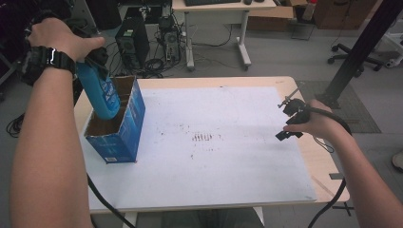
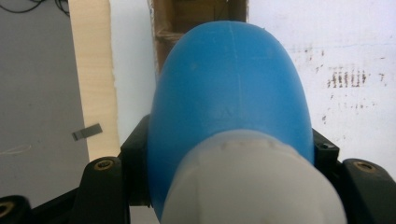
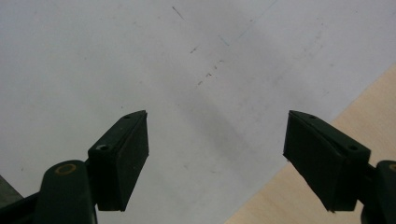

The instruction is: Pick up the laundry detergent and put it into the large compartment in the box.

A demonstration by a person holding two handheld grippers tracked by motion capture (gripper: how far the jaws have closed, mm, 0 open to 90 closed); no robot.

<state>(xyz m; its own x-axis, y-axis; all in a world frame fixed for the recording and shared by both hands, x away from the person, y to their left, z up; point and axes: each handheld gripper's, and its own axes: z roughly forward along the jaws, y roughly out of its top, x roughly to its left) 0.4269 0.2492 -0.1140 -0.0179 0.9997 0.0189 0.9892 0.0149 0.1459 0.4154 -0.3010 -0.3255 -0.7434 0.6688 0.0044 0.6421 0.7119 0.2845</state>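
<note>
The left gripper (image 1: 97, 59) holds a blue bottle (image 1: 100, 92) near its top, and its black jaws pinch the bottle from both sides. The bottle is smooth, round plastic with a pale grey cap (image 2: 252, 186); in the left gripper view its curved shoulder looks matte and has a thin seam line down the middle. The bottle hangs upright, and its lower end is inside a box (image 1: 119, 128) at the left edge of the desk (image 1: 323, 166). The box is tall cardboard, glossy blue outside and plain brown inside, with brown dividers that cut it into compartments. The bottle stands in a middle compartment, as far as the high view shows.

The right gripper (image 1: 291, 124) rests low over the right side of the desk, well apart from the box. Its jaws are spread wide, with nothing between them; the pads (image 3: 133, 149) are flat, dark and a little rough. Under them lies a white sheet (image 1: 214, 161), thin and flat, with small dark scuff marks (image 1: 205, 137) in its middle. The sheet covers most of the desk, and pale wood shows at the rim.
</note>
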